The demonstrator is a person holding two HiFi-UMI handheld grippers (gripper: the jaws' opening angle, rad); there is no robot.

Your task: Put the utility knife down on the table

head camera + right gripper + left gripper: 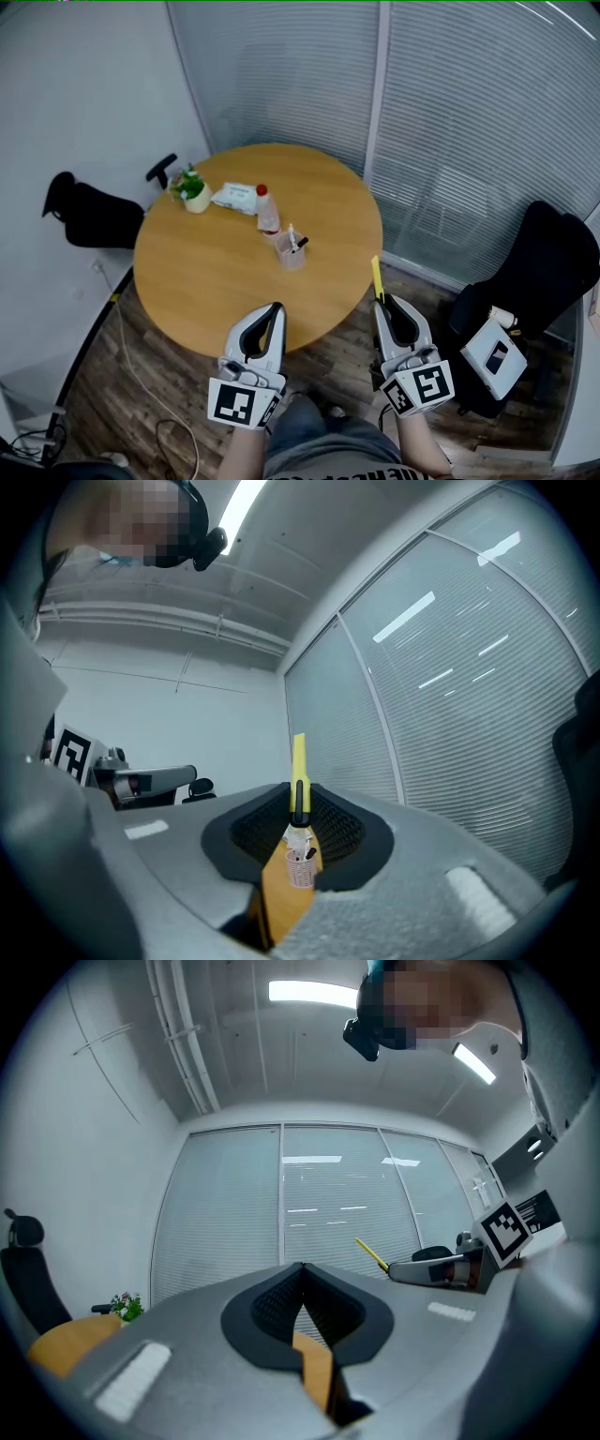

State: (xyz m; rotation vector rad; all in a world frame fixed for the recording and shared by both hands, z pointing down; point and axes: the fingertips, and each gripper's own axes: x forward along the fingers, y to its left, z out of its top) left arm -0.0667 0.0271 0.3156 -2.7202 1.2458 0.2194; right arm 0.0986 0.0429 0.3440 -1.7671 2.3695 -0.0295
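My right gripper (382,302) clamped on slim yellow plastic utility knife (377,277), tip sticking out past jaws, held off rim of round wooden table (216,272) at 4 o'clock. My left gripper (274,314) jaws pressed together, nothing between, over 6 o'clock edge. Pink mesh cup (292,251) near centre holds pens (294,240).
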